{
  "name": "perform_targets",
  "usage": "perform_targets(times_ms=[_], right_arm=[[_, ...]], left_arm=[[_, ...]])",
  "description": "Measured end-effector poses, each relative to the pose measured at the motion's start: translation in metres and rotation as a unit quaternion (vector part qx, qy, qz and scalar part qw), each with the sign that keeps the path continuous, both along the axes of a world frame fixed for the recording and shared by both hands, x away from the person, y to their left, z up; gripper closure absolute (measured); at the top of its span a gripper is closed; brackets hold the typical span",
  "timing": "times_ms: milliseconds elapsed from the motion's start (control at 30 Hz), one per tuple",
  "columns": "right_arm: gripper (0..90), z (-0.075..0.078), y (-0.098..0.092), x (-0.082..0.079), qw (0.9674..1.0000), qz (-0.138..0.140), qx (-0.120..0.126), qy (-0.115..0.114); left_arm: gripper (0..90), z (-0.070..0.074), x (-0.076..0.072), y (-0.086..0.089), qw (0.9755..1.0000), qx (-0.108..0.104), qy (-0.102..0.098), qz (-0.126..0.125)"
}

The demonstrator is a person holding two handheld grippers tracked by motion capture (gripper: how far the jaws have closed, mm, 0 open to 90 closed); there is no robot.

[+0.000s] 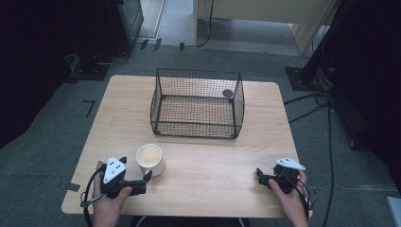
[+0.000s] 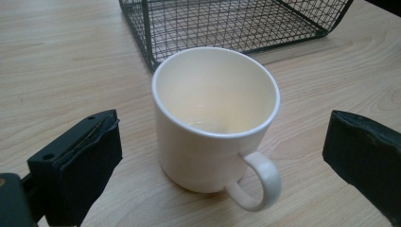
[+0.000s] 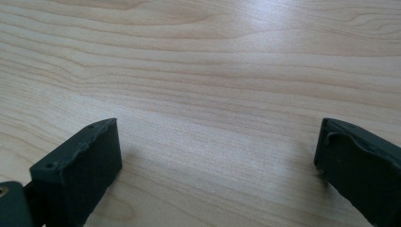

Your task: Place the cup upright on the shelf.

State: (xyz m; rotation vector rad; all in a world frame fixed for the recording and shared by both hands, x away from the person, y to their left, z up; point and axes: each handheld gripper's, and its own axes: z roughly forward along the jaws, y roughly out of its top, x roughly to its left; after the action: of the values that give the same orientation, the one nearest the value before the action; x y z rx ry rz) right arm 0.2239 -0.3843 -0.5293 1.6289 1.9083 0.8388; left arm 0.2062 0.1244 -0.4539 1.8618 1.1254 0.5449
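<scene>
A cream mug (image 1: 150,160) stands upright and empty on the wooden table (image 1: 208,170), near the front left. In the left gripper view the mug (image 2: 208,123) sits between the two black pads, apart from both, its handle (image 2: 259,183) turned toward the camera. My left gripper (image 1: 137,169) (image 2: 222,130) is open around it, held by a hand at the table's front left corner. My right gripper (image 1: 260,176) (image 3: 220,132) is open at the front right, low over bare wood with nothing between its pads.
A black wire basket (image 1: 196,126) (image 2: 227,23) stands at the table's middle back, just beyond the mug. A small dark round thing (image 1: 228,93) shows at its far right corner. Cables (image 1: 326,142) and black stands (image 1: 302,75) lie on the floor around the table.
</scene>
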Motion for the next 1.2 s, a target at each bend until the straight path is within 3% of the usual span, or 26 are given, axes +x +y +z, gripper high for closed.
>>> perform_targets(times_ms=[67, 200, 333, 467, 500, 600, 700, 967, 1000, 1200], right_arm=[[1.0, 0.000, 0.000, 0.000, 1.0000, 0.002, -0.001, 0.000], [1.0, 0.000, 0.000, 0.000, 1.0000, 0.002, -0.001, 0.000], [1.0, 0.000, 0.000, 0.000, 1.0000, 0.002, -0.001, 0.000], [1.0, 0.000, 0.000, 0.000, 1.0000, 0.002, -0.001, 0.000], [1.0, 0.000, 0.000, 0.000, 1.0000, 0.002, -0.001, 0.000], [1.0, 0.000, 0.000, 0.000, 1.0000, 0.002, -0.001, 0.000], [1.0, 0.000, 0.000, 0.000, 1.0000, 0.002, 0.000, 0.000], [1.0, 0.000, 0.000, 0.000, 1.0000, 0.002, -0.001, 0.000], [1.0, 0.000, 0.000, 0.000, 1.0000, 0.002, -0.001, 0.000], [1.0, 0.000, 0.000, 0.000, 1.0000, 0.002, -0.001, 0.000]], left_arm=[[0.0, -0.004, 0.000, -0.005, 0.9999, -0.006, -0.005, -0.010], [0.0, -0.010, -0.001, -0.012, 0.9999, 0.004, 0.000, -0.013], [0.0, -0.023, 0.000, -0.020, 0.9989, 0.043, 0.018, 0.003], [14.6, -0.027, -0.001, -0.019, 0.9980, 0.054, 0.015, 0.027], [14.6, -0.028, -0.001, -0.017, 0.9980, 0.053, 0.016, 0.031], [26.5, -0.033, -0.001, -0.008, 0.9986, 0.036, 0.026, 0.029], [37.8, -0.034, -0.003, -0.002, 0.9992, 0.024, 0.020, 0.025], [60.8, -0.036, -0.002, 0.015, 0.9985, 0.016, 0.017, 0.050], [64.1, -0.036, -0.002, 0.020, 0.9990, 0.004, 0.021, 0.040], [77.4, -0.037, -0.001, 0.021, 0.9995, -0.007, 0.024, 0.019]])
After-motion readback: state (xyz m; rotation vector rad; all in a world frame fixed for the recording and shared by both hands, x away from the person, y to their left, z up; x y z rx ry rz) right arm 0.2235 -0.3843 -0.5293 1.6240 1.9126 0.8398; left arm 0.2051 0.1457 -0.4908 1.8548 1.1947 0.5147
